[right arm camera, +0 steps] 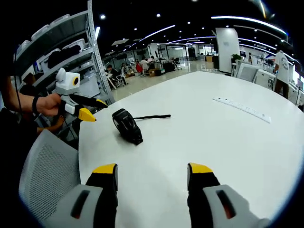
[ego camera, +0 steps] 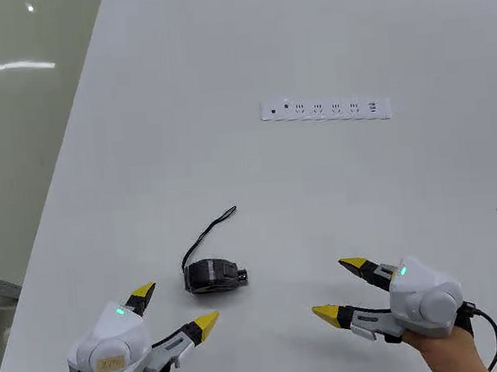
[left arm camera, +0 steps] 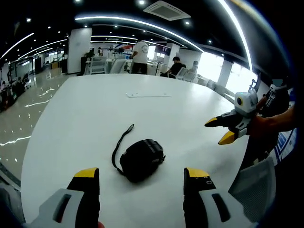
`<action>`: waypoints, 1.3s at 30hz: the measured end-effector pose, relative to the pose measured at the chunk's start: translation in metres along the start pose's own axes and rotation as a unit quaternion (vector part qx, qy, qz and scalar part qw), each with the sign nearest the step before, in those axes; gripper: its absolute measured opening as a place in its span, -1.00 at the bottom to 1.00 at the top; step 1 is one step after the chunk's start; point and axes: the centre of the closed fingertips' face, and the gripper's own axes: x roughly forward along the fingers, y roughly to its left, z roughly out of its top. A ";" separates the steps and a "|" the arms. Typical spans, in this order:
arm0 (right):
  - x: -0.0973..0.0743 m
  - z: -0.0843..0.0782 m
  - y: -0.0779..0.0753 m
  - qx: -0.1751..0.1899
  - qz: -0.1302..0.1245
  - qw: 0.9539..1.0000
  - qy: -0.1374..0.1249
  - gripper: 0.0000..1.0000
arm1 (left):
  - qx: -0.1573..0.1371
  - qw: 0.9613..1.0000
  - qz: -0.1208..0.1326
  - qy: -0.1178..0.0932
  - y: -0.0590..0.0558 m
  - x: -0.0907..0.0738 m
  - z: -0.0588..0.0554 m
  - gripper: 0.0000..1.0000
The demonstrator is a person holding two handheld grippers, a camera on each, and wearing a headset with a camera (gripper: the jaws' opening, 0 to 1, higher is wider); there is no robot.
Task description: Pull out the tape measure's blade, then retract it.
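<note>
Head view's bottom edge is cropping the rear of the white, yellow-tipped left gripper (ego camera: 177, 304); markings on the black plastic tape measure (ego camera: 212, 275) are showing too small to read.

The tape measure (ego camera: 212, 275) lies on the table (ego camera: 318, 198), just ahead of the left gripper (ego camera: 177, 304). The right gripper (ego camera: 337, 288) sits well apart to its right. Its wrist strap (ego camera: 207, 234) trails away behind it. A power strip (ego camera: 325, 109) lies far behind, toward the right.

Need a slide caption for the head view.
Left hand-held gripper and right hand-held gripper, both open, flank the black tape measure on the white table.
</note>
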 end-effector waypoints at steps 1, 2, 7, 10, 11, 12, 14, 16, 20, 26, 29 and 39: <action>-0.002 0.001 0.002 0.001 -0.003 1.000 -0.001 0.22 | -0.002 1.000 -0.001 -0.002 0.000 -0.002 0.001 0.38; -0.003 0.001 0.004 0.002 -0.004 1.000 -0.003 0.23 | -0.004 1.000 0.000 -0.004 0.000 -0.003 0.002 0.38; -0.005 0.002 0.015 0.008 -0.008 1.000 -0.010 0.29 | 0.000 1.000 -0.007 -0.005 -0.006 -0.008 -0.001 0.40; -0.004 0.001 0.022 0.008 -0.010 1.000 -0.007 0.32 | 0.016 1.000 -0.012 0.003 -0.009 -0.008 -0.007 0.40; -0.003 0.000 0.024 0.011 -0.011 1.000 -0.008 0.33 | 0.017 1.000 -0.014 0.004 -0.010 -0.008 -0.008 0.40; -0.003 0.001 0.026 0.012 -0.011 1.000 -0.010 0.34 | 0.016 1.000 -0.016 0.004 -0.011 -0.008 -0.009 0.40; -0.003 0.001 0.031 0.012 -0.011 1.000 -0.012 0.37 | 0.012 1.000 -0.020 0.006 -0.012 -0.009 -0.011 0.41; -0.003 0.000 0.036 0.013 -0.008 1.000 -0.012 0.39 | 0.012 1.000 -0.023 0.008 -0.013 -0.009 -0.013 0.41; -0.001 -0.002 0.044 0.006 -0.006 1.000 -0.006 0.44 | 0.013 1.000 -0.024 0.013 -0.013 -0.012 -0.016 0.41; -0.002 -0.004 0.049 0.011 -0.008 1.000 -0.007 0.45 | 0.009 1.000 -0.024 0.011 -0.014 -0.017 -0.022 0.41; -0.002 -0.006 0.051 0.013 -0.009 1.000 -0.006 0.45 | 0.008 1.000 -0.025 0.011 -0.015 -0.022 -0.025 0.42; -0.006 -0.008 0.053 0.027 -0.019 0.999 -0.010 0.47 | -0.001 1.000 -0.017 0.012 -0.010 -0.029 -0.031 0.42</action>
